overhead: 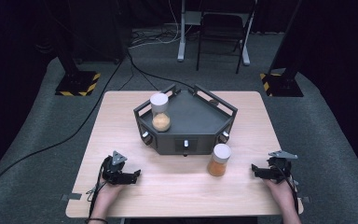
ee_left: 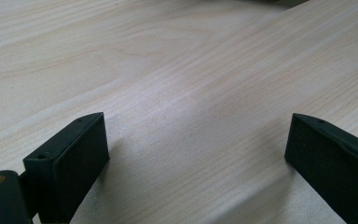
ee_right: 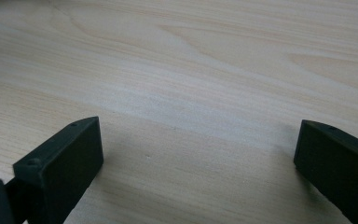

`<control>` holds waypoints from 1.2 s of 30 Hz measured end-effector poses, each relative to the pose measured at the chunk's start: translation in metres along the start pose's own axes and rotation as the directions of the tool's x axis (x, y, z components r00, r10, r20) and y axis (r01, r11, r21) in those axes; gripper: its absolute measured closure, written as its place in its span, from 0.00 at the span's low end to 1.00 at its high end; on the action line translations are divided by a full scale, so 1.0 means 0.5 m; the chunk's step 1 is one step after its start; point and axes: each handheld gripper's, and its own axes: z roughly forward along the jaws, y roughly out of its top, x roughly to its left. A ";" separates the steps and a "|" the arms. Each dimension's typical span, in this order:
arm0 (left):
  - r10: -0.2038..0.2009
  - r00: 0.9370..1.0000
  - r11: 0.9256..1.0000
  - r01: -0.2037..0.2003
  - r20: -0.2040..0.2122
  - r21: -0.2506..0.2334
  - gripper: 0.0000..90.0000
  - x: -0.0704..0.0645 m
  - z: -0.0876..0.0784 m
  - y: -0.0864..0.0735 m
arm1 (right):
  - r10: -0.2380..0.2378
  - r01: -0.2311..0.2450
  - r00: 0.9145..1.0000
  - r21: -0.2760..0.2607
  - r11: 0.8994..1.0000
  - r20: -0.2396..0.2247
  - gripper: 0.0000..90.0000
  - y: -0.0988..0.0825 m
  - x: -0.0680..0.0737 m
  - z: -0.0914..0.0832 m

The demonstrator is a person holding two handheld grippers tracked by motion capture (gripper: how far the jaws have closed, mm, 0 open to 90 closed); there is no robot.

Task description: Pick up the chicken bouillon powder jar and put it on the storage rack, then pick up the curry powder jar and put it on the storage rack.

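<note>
Jars are the likeliest things to be handled here, but the largest object is the pale wooden table (overhead: 121, 121) with its light grain, which stands on grey carpet (overhead: 37, 135). Toward the back of the tabletop sits a dark grey angular tray (overhead: 200, 121) with raised rails along its edges and small knobs on its front faces. Inside it, at its left side, stands a clear cylindrical jar with a white lid and orange contents at the bottom (overhead: 160, 112), upright. A second clear jar with a white lid, filled higher with orange material (overhead: 219, 160), stands upright on the bare tabletop just in front of the tray's front right corner, apart from both grippers.

At the near left edge, a hand (overhead: 106, 190) holds the left gripper (overhead: 135, 174) low over the wood, pointing toward the middle of the table. In the left gripper view (ee_left: 196, 140) its two black jaws are spread wide with nothing but wood grain between them. At the near right, the other hand (overhead: 279, 189) holds the right gripper (overhead: 253, 169), aimed inward as well. In the right gripper view (ee_right: 198, 149) its jaws also stand wide apart over bare wood. The orange-filled jar lies between the two grippers, nearer the right one.
</note>
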 end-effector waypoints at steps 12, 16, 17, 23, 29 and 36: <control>-0.004 1.000 1.000 0.004 -0.005 0.002 0.05 -0.002 0.001 0.001 | 0.000 0.000 1.000 0.000 1.000 0.000 0.00 0.000 0.000 0.000; -0.004 1.000 1.000 0.004 -0.005 0.002 0.05 -0.002 0.001 0.001 | -0.003 0.003 1.000 0.000 1.000 -0.003 0.00 0.000 -0.001 0.000; -0.003 1.000 1.000 0.004 -0.005 0.002 0.05 -0.002 0.001 0.001 | -0.003 0.003 1.000 0.000 1.000 -0.003 0.00 0.000 -0.001 0.000; -0.002 1.000 1.000 0.002 -0.004 0.003 0.05 -0.002 0.001 0.001 | -0.008 0.008 1.000 -0.003 1.000 -0.011 0.02 0.000 -0.002 0.000; -0.001 1.000 1.000 0.001 -0.003 0.004 0.05 -0.002 0.002 0.002 | 0.002 -0.002 0.999 -0.012 1.000 -0.038 0.05 -0.001 -0.008 -0.001; -0.002 1.000 1.000 0.002 -0.003 0.003 0.05 -0.002 0.002 0.001 | 0.017 -0.020 0.997 -0.038 0.999 -0.070 0.08 -0.002 -0.017 -0.015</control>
